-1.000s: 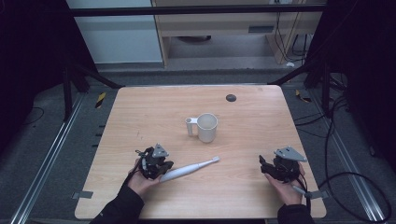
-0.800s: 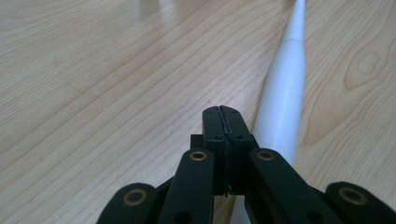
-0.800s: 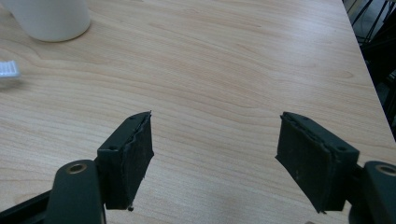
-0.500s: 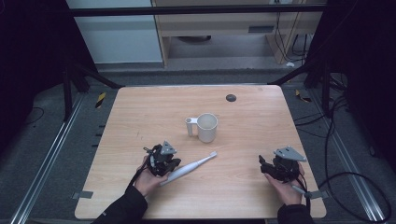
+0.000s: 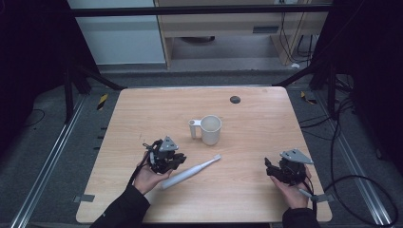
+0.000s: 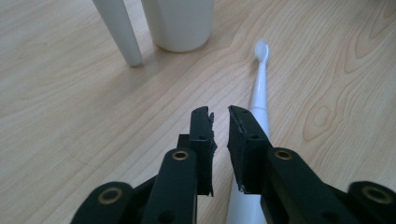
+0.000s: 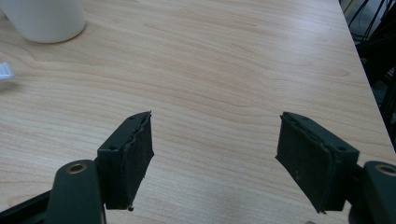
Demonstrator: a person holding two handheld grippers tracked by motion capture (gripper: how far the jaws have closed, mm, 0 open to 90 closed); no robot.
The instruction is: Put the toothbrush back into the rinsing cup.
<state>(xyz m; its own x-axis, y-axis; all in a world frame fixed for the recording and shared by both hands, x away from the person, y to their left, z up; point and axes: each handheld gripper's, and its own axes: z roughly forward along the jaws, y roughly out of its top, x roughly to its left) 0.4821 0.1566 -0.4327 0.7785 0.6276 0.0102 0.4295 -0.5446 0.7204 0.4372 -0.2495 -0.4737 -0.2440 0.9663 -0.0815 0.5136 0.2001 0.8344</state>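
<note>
the left gripper (image 5: 177, 160) is hovering low over the light wooden table (image 5: 142, 114), held in the person's left hand (image 5: 148, 176). in the left gripper view (image 6: 219, 116) its two black jaws are standing nearly together, a thin slit showing between the pads, and nothing is sitting in that slit. the white plastic electric toothbrush (image 5: 189, 172) is lying flat on the wood just beside and partly under the right-hand jaw; whether that jaw is touching the handle, i cannot tell. its thick handle (image 6: 243, 205) is running back beneath the jaws, while its slim neck and small brush head (image 6: 261, 48) are pointing away past the fingertips. further ahead of those fingertips, the white ceramic mug (image 6: 177, 23) is standing upright, with its white handle (image 6: 119, 30) off to the left side of the jaws.

the right gripper (image 5: 274, 169) is resting in the person's right hand (image 5: 293, 192) near the table's right front corner, well apart from the toothbrush and mug. in the right gripper view (image 7: 215, 140) its jaws are spread wide apart, bare wood showing between them. beyond its left fingertip, the mug's base (image 7: 44, 18) and the toothbrush bristles (image 7: 5, 71) are showing at the far left.

a small dark round disc (image 5: 235, 99) is lying on the far part of the table, beyond the mug.
</note>
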